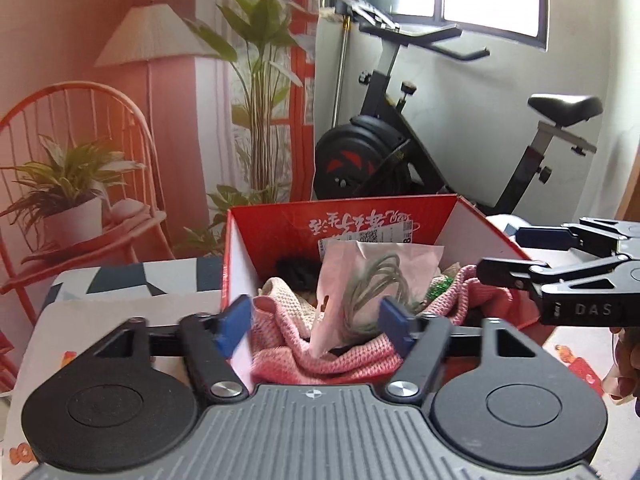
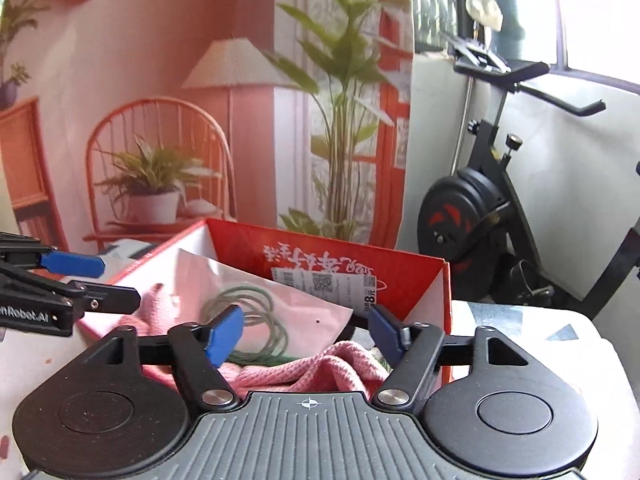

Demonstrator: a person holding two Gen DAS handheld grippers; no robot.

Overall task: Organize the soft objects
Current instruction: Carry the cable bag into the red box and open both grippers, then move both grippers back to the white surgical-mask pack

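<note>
A red cardboard box [image 1: 280,224] [image 2: 240,240] stands on the table and holds soft things. A pink knitted cloth [image 1: 344,360] [image 2: 304,372] lies heaped in it and spills over the near wall. On the cloth rests a clear bag with a coiled green cord [image 1: 380,276] [image 2: 248,304]. A black fuzzy item [image 1: 296,270] and a bit of green tinsel [image 1: 440,288] show behind. My left gripper [image 1: 314,326] [image 2: 120,282] is open over the box's near left edge, with nothing pinched. My right gripper [image 2: 305,334] [image 1: 502,254] is open over the box's right side, its pads clear of the cloth.
The box sits on a table with a patterned cover [image 1: 120,280] [image 2: 540,340]. An exercise bike [image 1: 400,148] [image 2: 480,208] stands behind the table by a window. A printed backdrop of a chair, a lamp and plants hangs at the back left. A hand [image 1: 628,360] shows at the right edge.
</note>
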